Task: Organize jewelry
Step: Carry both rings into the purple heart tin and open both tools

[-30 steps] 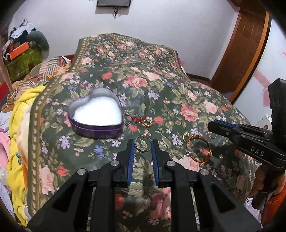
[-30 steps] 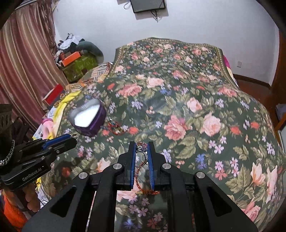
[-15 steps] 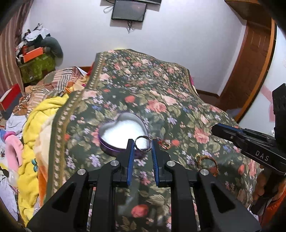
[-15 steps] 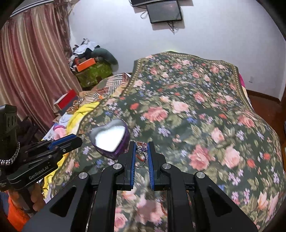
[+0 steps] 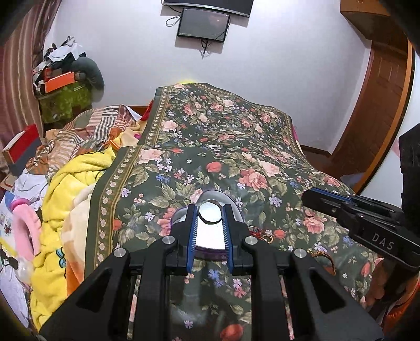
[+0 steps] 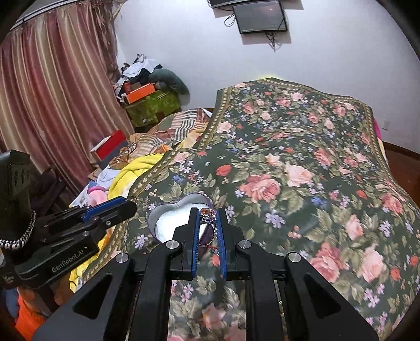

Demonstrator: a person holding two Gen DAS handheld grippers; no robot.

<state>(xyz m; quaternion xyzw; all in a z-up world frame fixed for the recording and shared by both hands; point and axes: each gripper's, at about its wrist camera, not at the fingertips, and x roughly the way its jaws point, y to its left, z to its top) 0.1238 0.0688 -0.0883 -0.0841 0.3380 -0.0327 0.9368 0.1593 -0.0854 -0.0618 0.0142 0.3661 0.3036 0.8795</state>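
Observation:
A heart-shaped purple tin (image 6: 168, 219) with a white lining sits on the floral bedspread (image 6: 302, 162). My left gripper (image 5: 210, 209) is shut on a thin silver ring (image 5: 210, 214) and holds it above the tin (image 5: 210, 236). My right gripper (image 6: 207, 212) is shut on a beaded bracelet (image 6: 207, 219) and holds it at the tin's right edge. The right gripper also shows in the left wrist view (image 5: 309, 195) to the right of the tin. A gold and red bangle (image 5: 321, 255) and a small red bracelet (image 5: 258, 232) lie on the bedspread (image 5: 236, 147) beside the tin.
Yellow and patterned blankets (image 5: 71, 188) are piled left of the bedspread. Boxes and clothes (image 5: 63, 86) stand in the far left corner. A curtain (image 6: 52, 91) hangs on the left, a screen (image 5: 202, 25) on the far wall and a wooden door (image 5: 372, 105) on the right.
Both grippers have risen and moved toward the tin with their pieces. The silver ring is now over the tin's lining and the bracelet is at the tin's right edge.

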